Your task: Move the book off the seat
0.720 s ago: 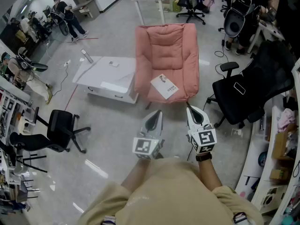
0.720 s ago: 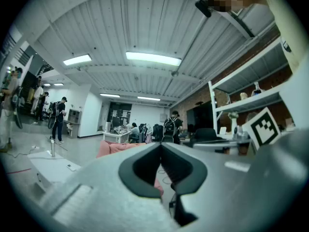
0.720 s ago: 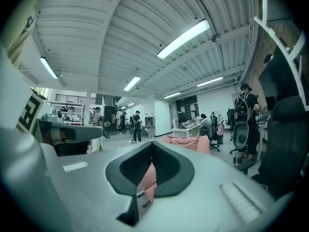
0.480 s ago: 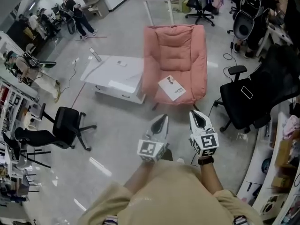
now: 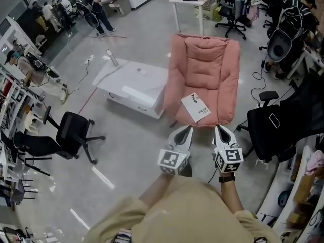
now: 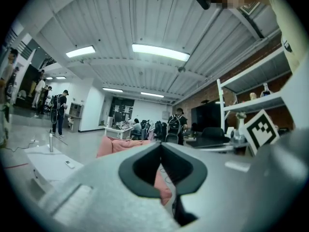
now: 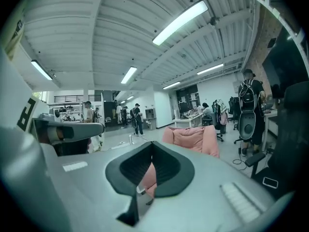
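A low white tabletop stands on the grey floor, with a small flat object lying on it. One black office chair stands at the left, another black chair at the right.

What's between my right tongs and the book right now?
Head view: only the front of the pink armchair seat and a strip of grey floor separate the right tongs from the book; no obstacle shows there.
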`<state>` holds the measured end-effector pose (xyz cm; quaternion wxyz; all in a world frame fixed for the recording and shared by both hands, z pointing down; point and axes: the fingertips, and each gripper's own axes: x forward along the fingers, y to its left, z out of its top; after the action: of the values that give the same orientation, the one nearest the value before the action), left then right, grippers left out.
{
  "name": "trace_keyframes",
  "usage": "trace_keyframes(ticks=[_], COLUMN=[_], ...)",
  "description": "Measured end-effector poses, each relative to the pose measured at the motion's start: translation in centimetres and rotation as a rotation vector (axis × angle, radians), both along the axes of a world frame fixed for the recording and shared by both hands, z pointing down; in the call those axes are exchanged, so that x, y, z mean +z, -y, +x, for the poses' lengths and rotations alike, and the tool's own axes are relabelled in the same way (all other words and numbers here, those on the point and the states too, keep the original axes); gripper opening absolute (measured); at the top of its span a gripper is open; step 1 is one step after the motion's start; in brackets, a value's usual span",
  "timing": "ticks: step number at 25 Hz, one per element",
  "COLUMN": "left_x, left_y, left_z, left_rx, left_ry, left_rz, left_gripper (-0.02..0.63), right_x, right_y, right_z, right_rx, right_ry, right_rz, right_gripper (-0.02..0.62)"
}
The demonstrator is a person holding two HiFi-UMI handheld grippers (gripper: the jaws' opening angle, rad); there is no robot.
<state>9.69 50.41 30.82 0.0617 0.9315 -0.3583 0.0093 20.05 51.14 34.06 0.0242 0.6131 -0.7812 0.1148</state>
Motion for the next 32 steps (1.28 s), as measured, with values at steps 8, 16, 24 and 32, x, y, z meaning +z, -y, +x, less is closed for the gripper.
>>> trace_keyframes(ticks=[8,16,24,32], left_x=[-1.8,-0.2,5.3,12.4], left_y=[11.8,19.9,26.0,32.3], left_z=[0.1,0.4,-0.1,1.9], left_rx=[-0.01,0.01,0.007,-0.034], left_ry=[-0.051,-0.069,-0.05,0.01], left_rz=[-0.002,-0.053,-0.177,-0.327], left_gripper=[0.002,0.002,0.002,0.002], right_x=[-2.3,-1.0,3.0,11.1], right_y=[11.2,19.6,25.0,32.7], right_z=[-1.1,0.0,2.0,6.2], right_rx=[-0.046,-0.055,-0.067,-0.09], right_ry=[-0.016,0.006,0.006,0.087], right_rz=[0.034,0.011,-0.047,-0.184], right_gripper=[0.006,0.008,0.007,0.008])
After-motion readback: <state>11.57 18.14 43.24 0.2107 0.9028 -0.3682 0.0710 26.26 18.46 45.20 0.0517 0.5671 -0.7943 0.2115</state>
